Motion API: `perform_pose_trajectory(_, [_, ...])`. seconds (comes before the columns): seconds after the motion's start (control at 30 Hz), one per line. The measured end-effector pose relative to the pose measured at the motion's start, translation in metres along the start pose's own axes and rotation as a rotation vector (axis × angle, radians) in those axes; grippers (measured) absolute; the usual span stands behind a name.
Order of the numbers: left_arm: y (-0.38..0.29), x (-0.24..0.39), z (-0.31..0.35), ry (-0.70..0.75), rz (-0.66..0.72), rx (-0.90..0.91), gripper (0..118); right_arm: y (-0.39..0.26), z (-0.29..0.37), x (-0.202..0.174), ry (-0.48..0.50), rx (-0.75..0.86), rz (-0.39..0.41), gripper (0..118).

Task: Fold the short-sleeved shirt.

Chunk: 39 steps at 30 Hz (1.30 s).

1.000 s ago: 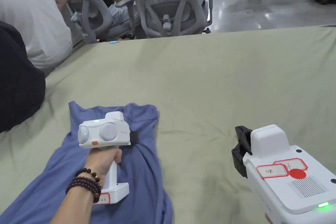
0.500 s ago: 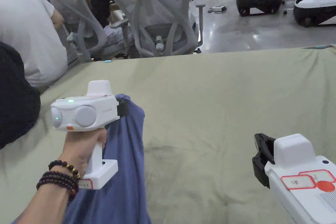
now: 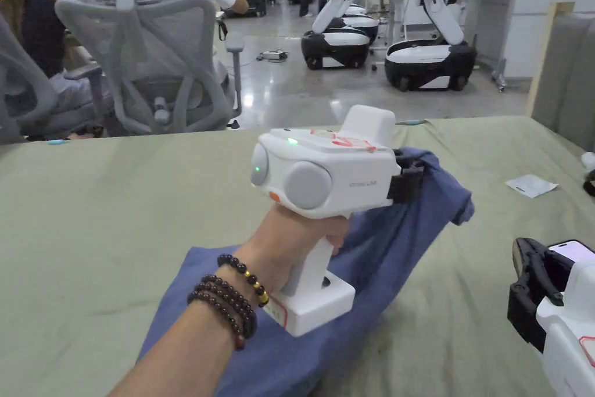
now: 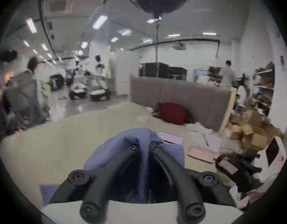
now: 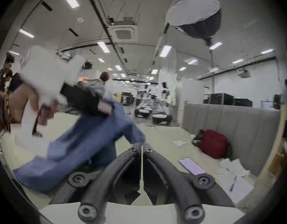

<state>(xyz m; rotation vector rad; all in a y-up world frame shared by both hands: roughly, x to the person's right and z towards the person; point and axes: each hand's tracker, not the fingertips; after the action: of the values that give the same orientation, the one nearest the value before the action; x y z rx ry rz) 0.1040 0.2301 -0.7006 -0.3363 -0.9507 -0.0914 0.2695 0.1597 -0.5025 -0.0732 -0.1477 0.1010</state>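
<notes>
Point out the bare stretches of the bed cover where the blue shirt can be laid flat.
The green cover lies bare between the office chairs and the blue shirt, which is pinched in the left tool. It is crowded toward the grey headboard: red bag, phone, papers.

a red bag [image 5: 214,142] lies against the grey partition [image 5: 233,122], office chairs [image 3: 157,61] beyond the table.
</notes>
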Motion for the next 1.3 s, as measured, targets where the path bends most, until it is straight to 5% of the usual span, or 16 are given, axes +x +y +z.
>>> perform_pose_trajectory(0.2, [-0.104, 0.037, -0.146, -0.123, 0.119, -0.278, 6, -0.02, -0.001, 0.058, -0.133, -0.095, -0.005, 3])
perform_pose_trajectory(0.37, [-0.151, 0.038, -0.182, -0.023, 0.135, -0.383, 7, -0.03, -0.003, 0.074, -0.142, -0.11, -0.02, 3])
perform_pose_trajectory(0.43, [-0.14, 0.046, -0.163, -0.015, 0.141, -0.356, 35, -0.031, -0.004, 0.074, -0.138, -0.108, -0.027, 3])
perform_pose_trajectory(0.5, [-0.126, 0.043, -0.144, 0.057, 0.116, -0.271, 108, -0.031, -0.006, 0.072, -0.128, -0.108, -0.034, 3])
perform_pose_trajectory(0.53, [-0.118, 0.04, -0.131, 0.092, 0.117, -0.226, 118, -0.032, -0.007, 0.069, -0.117, -0.11, -0.036, 3])
perform_pose_trajectory(0.73, [-0.096, -0.004, -0.006, 0.325, 0.235, 0.029, 103, -0.026, -0.011, 0.045, -0.026, -0.112, -0.042, 3])
perform_pose_trajectory(0.87, [-0.125, -0.006, 0.088, 0.567, 0.248, 0.119, 44, -0.023, -0.017, 0.019, 0.037, -0.098, -0.049, 3])
perform_pose_trajectory(1.0, [-0.161, 0.002, 0.152, 0.736, 0.265, 0.133, 1, -0.023, -0.025, -0.002, 0.067, -0.086, -0.066, 3])
perform_pose_trajectory(1.13, [-0.184, 0.005, 0.184, 0.887, 0.264, 0.151, 0, -0.021, -0.029, -0.011, 0.067, -0.086, -0.059, 3])
perform_pose_trajectory(1.3, [-0.177, -0.016, 0.176, 0.839, 0.254, 0.108, 0, -0.019, -0.029, -0.011, 0.069, -0.091, -0.065, 3])
